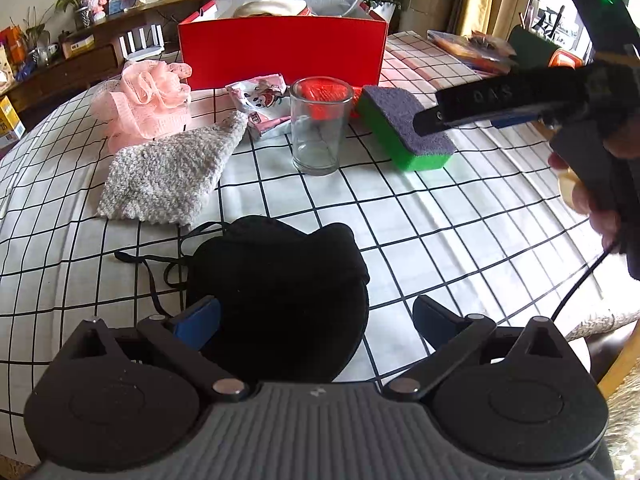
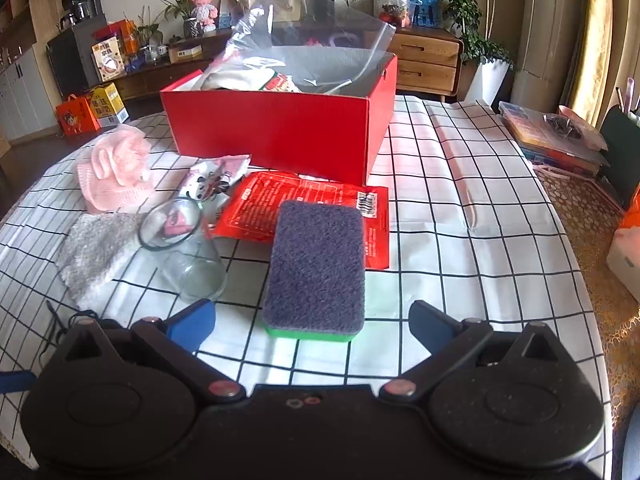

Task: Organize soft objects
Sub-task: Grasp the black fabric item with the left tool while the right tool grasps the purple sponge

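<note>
A black fabric mask (image 1: pixel 280 288) lies on the checked tablecloth between the spread fingers of my left gripper (image 1: pixel 316 320), which is open. A green sponge with a purple top (image 2: pixel 318 268) lies just ahead of my right gripper (image 2: pixel 312 322), which is open and empty; the sponge also shows in the left wrist view (image 1: pixel 404 126). The right gripper (image 1: pixel 520 100) hovers above the sponge there. A grey knitted cloth (image 1: pixel 172 172), a pink mesh puff (image 1: pixel 140 100) and a red open box (image 1: pixel 280 52) lie beyond.
A clear glass (image 1: pixel 318 128) stands mid-table, next to a printed packet (image 1: pixel 264 100). A red flat packet (image 2: pixel 304 208) lies under the sponge's far end. The box (image 2: pixel 280 136) holds a plastic bag (image 2: pixel 304 48). Stacked items (image 2: pixel 560 140) sit at the table's right edge.
</note>
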### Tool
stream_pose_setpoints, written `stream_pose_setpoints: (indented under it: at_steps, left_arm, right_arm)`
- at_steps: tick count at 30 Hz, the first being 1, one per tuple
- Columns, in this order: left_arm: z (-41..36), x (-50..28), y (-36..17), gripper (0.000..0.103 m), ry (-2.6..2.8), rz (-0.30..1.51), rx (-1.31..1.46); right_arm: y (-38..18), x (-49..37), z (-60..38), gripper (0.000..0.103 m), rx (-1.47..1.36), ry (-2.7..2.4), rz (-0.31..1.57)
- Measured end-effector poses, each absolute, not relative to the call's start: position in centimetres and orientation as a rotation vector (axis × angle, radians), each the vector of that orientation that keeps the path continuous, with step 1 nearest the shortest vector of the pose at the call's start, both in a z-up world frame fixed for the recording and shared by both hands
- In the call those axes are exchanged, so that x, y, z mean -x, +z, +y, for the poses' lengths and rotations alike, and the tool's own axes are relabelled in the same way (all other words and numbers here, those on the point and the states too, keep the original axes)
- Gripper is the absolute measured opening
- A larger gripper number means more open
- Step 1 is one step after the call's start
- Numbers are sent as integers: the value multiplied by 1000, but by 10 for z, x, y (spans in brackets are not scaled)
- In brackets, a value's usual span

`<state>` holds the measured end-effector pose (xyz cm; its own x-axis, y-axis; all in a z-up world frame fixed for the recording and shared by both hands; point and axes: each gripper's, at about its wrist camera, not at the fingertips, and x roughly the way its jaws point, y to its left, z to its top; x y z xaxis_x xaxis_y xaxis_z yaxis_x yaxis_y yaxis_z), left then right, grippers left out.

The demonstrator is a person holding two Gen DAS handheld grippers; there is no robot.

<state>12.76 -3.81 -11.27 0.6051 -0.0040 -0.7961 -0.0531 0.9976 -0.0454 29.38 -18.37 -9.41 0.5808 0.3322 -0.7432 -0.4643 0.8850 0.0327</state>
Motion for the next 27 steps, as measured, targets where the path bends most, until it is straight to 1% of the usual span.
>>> stream_pose_setpoints:
  at_steps: [8, 15, 16, 18, 19, 20, 22, 24, 25, 27]
  left_arm:
    - [-54, -137, -129, 103, 60, 911, -26]
    - [-51, -143, -138, 101, 86, 903, -31]
    - [-50, -143, -139, 98, 85, 904, -23]
    - [-46, -145, -140, 85, 98, 906, -17]
    - [-45, -146, -140, 83, 106, 908, -17]
    - [-43, -146, -141, 82, 113, 908, -16]
    - [-39, -147, -140, 79, 105, 906, 4]
    - [-38, -147, -139, 68, 92, 898, 12]
    - [-39, -146, -138, 65, 85, 895, 14]
    - [-39, -145, -136, 57, 69, 889, 16]
  right_arm:
    - [-116, -324, -172, 100, 192, 432, 873]
    - [-132, -340, -159, 97, 212, 435, 916]
    - [-134, -341, -158, 96, 219, 434, 919]
    - [-137, -341, -155, 93, 227, 433, 924]
    - [-137, -342, -154, 92, 229, 436, 926]
    - [-138, -342, -153, 90, 233, 436, 927]
    - [-139, -342, -151, 84, 243, 439, 929]
    - [-140, -342, -151, 78, 249, 437, 931]
    - [-140, -342, -151, 77, 250, 435, 933]
    - [-139, -342, -151, 71, 248, 435, 938]
